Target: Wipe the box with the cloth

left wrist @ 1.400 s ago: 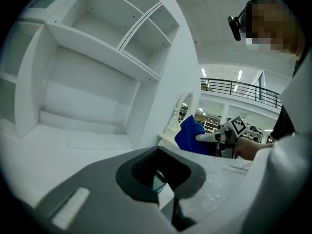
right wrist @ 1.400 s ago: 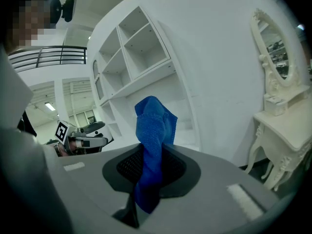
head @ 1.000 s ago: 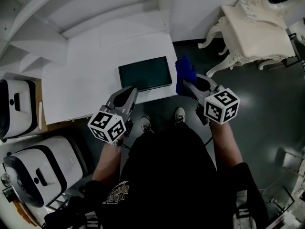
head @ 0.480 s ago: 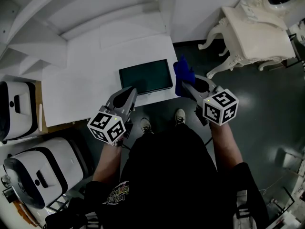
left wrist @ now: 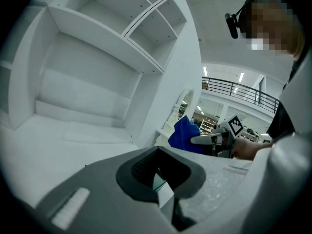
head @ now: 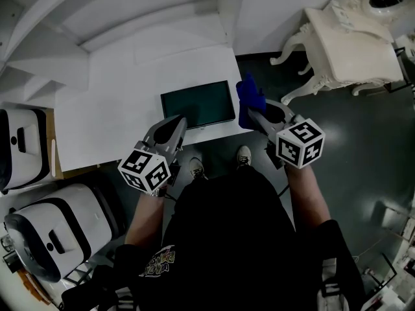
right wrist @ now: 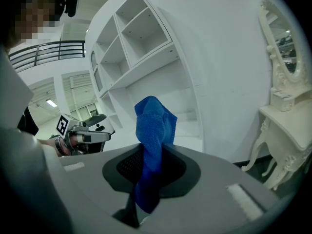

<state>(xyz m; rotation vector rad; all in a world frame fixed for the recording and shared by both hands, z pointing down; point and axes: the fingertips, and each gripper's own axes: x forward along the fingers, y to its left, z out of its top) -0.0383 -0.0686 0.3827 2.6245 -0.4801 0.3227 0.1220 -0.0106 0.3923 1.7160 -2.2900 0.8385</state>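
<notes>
A flat dark green box (head: 198, 103) lies near the front edge of a white shelf surface (head: 110, 115). My right gripper (head: 254, 115) is shut on a blue cloth (head: 249, 99), held just off the box's right edge, over the dark floor. In the right gripper view the cloth (right wrist: 153, 130) stands up out of the closed jaws. My left gripper (head: 176, 127) hovers at the box's front left corner, jaws together with nothing held. The left gripper view shows the cloth (left wrist: 184, 136) and the right gripper (left wrist: 209, 139) across from it.
A white ornate dressing table (head: 353, 41) stands at the right on the dark floor. Two white machines (head: 26, 144) (head: 58, 232) sit at the left. White stepped shelving (head: 130, 18) rises behind the box. The person's shoes (head: 196, 168) are below the shelf edge.
The right gripper and its cloth have edged slightly left toward the box. The left gripper has barely moved.
</notes>
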